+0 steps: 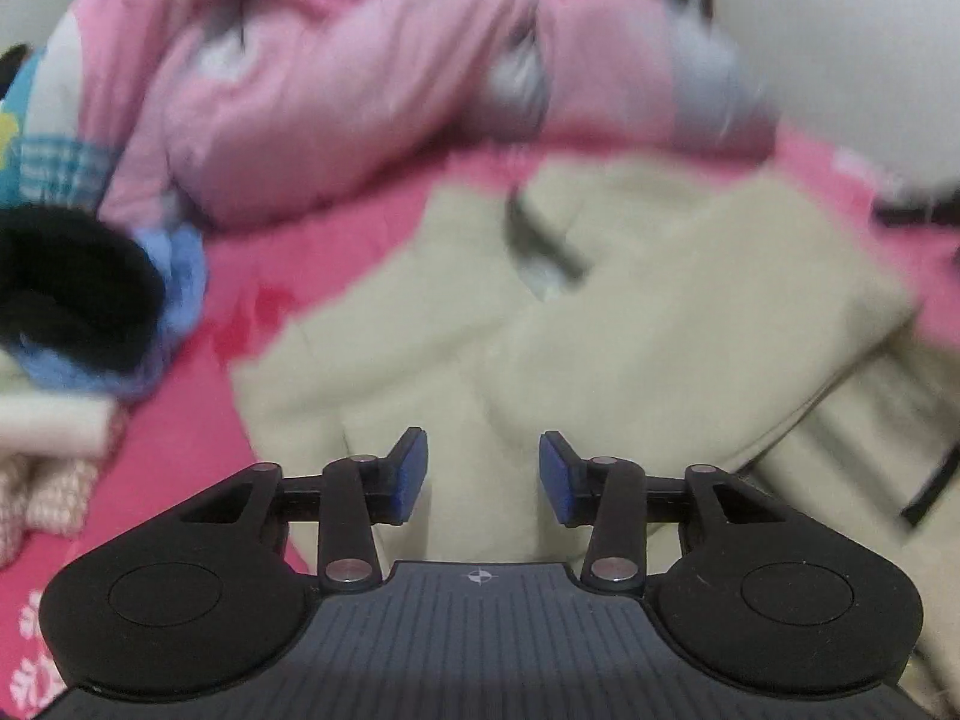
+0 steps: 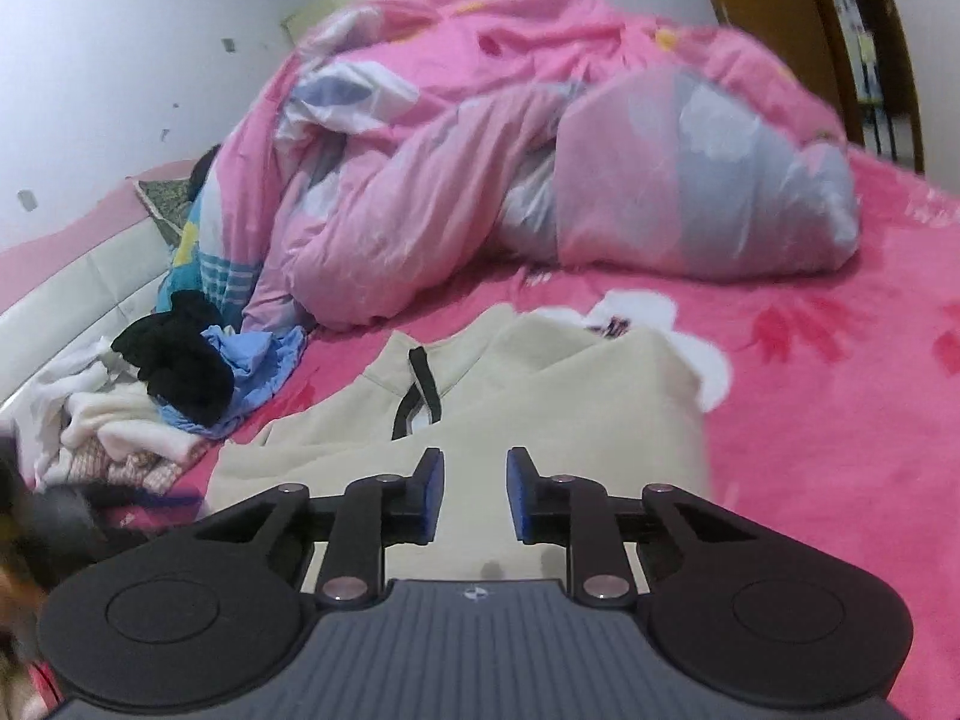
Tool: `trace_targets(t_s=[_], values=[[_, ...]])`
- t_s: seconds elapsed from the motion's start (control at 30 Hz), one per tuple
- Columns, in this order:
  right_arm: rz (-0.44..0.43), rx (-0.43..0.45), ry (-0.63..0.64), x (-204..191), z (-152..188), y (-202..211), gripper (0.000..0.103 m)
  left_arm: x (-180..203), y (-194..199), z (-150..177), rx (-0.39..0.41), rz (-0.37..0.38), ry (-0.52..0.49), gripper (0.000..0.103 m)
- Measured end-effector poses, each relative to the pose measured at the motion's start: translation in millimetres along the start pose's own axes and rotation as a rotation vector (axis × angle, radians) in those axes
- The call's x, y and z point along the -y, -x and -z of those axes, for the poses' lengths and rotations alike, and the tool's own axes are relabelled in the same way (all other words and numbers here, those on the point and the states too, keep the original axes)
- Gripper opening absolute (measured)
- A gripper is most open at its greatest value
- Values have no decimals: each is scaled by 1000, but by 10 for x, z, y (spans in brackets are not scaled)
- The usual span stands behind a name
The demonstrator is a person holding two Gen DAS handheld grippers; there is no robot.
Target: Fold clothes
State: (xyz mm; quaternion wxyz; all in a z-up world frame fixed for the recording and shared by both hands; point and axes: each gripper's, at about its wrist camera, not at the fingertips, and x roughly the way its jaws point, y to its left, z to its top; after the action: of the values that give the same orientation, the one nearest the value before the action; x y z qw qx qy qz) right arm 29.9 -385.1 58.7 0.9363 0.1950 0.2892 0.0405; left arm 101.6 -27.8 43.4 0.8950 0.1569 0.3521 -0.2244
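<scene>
Garment: a cream pullover (image 2: 540, 384) with a dark-trimmed neck opening (image 2: 420, 390) lies on the bed (image 2: 840, 420), collar toward the bunched duvet, one side panel or sleeve laid inward across the chest.
Fold state: partly doubled over; the lap on the right side sits raised and uneven, and the left wrist view is blurred, so the exact edges cannot be read there.
Left tongs (image 1: 483, 471): parted, nothing between the blue pads, poised just above the lower body of the pullover (image 1: 540, 330).
Right tongs (image 2: 475, 492): parted by a narrower gap, also empty, above the hem end of the same garment.
Doing the step well, as a judgement: each pair of tongs should pinch a single edge of the fabric, not the stacked layers, at matching heights on either side; the cloth looks thick and fleecy, so a deep bite would hold better than a tip pinch.
Risk: dragging instead of lifting may pull the lapped panel open.
Surroundings: a heap of other clothes (image 2: 168, 396) lies to the left, near but apart; the pink duvet (image 2: 510, 150) is piled behind.
</scene>
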Motion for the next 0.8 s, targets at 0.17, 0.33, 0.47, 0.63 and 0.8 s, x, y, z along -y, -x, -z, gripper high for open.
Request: trace_targets(t_s=[0.17,0.33,0.47,0.63,0.8], values=[[21,-131,-52,176,250,-719,11,-321,-53,235,24,55,122,44],[43,-136,29,-49,77,-561,13,-292,145,264,66,58,73,43],[41,-3,34,-24,-117,-219,13,-479,218,242,154,88,105,43],[144,-103,-116,535,116,-583,11,-594,-105,298,40,54,138,44],[136,-84,-28,281,-168,-390,14,-765,192,82,92,76,185,44]])
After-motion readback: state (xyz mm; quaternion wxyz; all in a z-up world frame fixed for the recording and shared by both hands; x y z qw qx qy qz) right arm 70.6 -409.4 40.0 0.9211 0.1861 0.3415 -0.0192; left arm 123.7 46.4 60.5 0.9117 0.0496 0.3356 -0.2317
